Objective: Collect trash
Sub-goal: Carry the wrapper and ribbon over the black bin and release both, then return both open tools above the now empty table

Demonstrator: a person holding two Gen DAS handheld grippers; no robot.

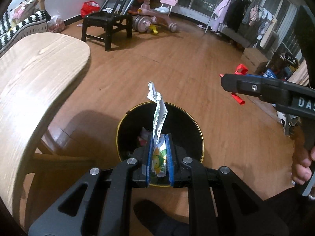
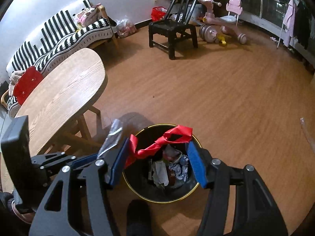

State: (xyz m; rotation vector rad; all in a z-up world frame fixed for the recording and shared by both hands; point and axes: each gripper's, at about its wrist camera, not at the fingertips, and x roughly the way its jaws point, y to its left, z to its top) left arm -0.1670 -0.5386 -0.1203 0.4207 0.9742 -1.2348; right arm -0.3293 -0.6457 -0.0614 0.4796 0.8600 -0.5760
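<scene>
Two hand-held grippers hang over a black, gold-rimmed trash bin point(image 2: 194, 188) standing on the wooden floor point(image 2: 216, 90) just off the rounded end of a light wooden table point(image 2: 59, 98), with the job of collecting trash apparently in its closing stage. The left gripper point(image 1: 159, 157) is clamped on a crumpled snack wrapper point(image 1: 157, 116), its printed strip sticking up past the blue pads above the bin's near rim, so that piece has not yet been dropped. The right gripper point(image 2: 157, 162) has its jaws spread wide over the bin mouth, yet a strip of red ribbon point(image 2: 167, 140) is draped across the gap and seems to cling to the left-hand pad; whether it is caught there or on its way down cannot be told from either view. In the left wrist view the same gripper appears from the side with red ribbon showing at its tip. Inside the bin lie several pieces already gathered: white crumpled paper, a reddish packet and a patterned scrap. The part of the tabletop in view carries no litter, and the open floor shows only a small dark speck point(image 2: 153, 96), too small to identify. Judging by this, most of the pickup is done; what is left is to let the wrapper go and get the ribbon clear into the bin. A black chair point(image 2: 173, 29), a pink tricycle point(image 2: 222, 19) and a striped sofa point(image 2: 59, 35) stand well apart along the far wall.
</scene>
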